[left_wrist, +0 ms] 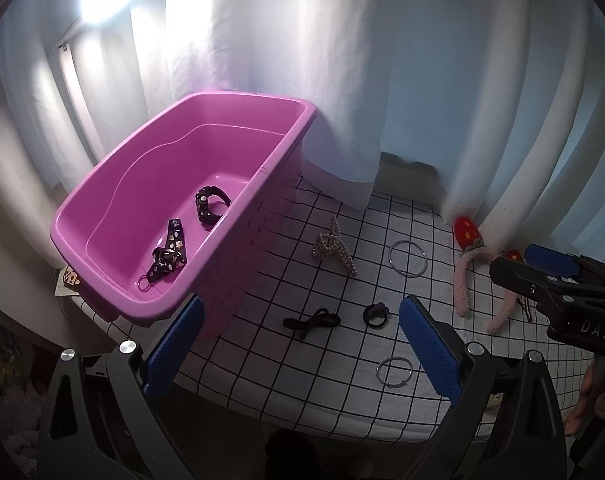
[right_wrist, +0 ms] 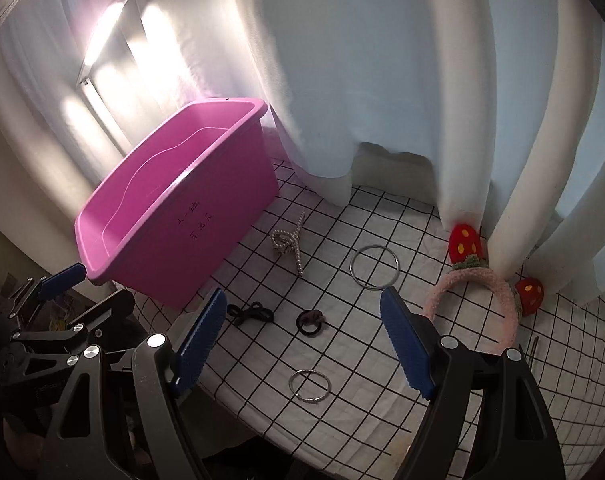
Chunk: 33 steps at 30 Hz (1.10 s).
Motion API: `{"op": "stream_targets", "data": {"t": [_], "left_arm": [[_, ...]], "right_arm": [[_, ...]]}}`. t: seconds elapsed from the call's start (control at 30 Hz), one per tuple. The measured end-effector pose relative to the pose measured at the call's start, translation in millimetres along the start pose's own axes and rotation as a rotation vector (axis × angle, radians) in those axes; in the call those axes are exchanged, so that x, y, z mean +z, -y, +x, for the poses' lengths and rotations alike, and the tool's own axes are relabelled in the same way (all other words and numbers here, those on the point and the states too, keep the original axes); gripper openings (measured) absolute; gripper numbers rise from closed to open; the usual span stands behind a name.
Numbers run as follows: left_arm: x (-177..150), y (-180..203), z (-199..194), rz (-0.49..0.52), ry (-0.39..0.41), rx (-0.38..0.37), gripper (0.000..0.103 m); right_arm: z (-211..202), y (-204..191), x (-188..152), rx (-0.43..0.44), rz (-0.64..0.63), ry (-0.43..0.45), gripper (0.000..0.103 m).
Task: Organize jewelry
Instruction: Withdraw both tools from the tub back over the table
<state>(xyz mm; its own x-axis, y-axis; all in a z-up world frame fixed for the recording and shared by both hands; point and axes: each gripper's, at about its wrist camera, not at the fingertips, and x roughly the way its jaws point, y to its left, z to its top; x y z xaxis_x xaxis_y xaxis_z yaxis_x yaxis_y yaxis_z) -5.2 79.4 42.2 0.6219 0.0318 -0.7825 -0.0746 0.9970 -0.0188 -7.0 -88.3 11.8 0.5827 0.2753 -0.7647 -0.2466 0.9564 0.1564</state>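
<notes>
A pink tub point(left_wrist: 262, 176) stands at the left on the checked cloth point(left_wrist: 342, 400) and holds a black studded band point(left_wrist: 212, 208) and a black printed strap point(left_wrist: 166, 256). On the cloth lie a pearl hair claw point(left_wrist: 334, 248), a large silver bangle point(right_wrist: 375, 267), a small silver ring point(right_wrist: 310, 386), a black hair tie point(left_wrist: 312, 322), a dark scrunchie point(right_wrist: 310, 322) and a pink strawberry headband point(right_wrist: 482, 292). My left gripper point(left_wrist: 302, 304) is open above the two hair ties. My right gripper point(right_wrist: 304, 294) is open too, over the scrunchie and small ring. Neither holds anything.
White curtains point(right_wrist: 382, 80) hang close behind the cloth and partly cover the headband's far end. The cloth's near edge point(right_wrist: 262, 432) drops off just under the grippers. A thin dark pin point(right_wrist: 534, 350) lies at the right. A card point(left_wrist: 68, 280) sits left of the tub.
</notes>
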Motion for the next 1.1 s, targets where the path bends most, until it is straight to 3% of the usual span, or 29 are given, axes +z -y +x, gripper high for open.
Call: {"op": "stream_targets", "data": {"t": [0.4,0.73,1.1], "left_arm": [[-56.0,67.2,-4.4,0.075,-0.050,-0.048,0.096],[-110.3,96.5,-4.2,0.119,-0.110,-0.017,0.096],[-135.2,95.0,42.9,0.136,-0.194,-0.041,0.096]], "right_arm": [[-31.2,79.5,-110.2,-0.065,0.131,-0.060,0.076],[-45.9,127.7,-190.7,-0.082,0.230,-0.088,0.076],[-22.1,142.4,-236.2,-0.114,0.333,-0.094,0.076]]}}
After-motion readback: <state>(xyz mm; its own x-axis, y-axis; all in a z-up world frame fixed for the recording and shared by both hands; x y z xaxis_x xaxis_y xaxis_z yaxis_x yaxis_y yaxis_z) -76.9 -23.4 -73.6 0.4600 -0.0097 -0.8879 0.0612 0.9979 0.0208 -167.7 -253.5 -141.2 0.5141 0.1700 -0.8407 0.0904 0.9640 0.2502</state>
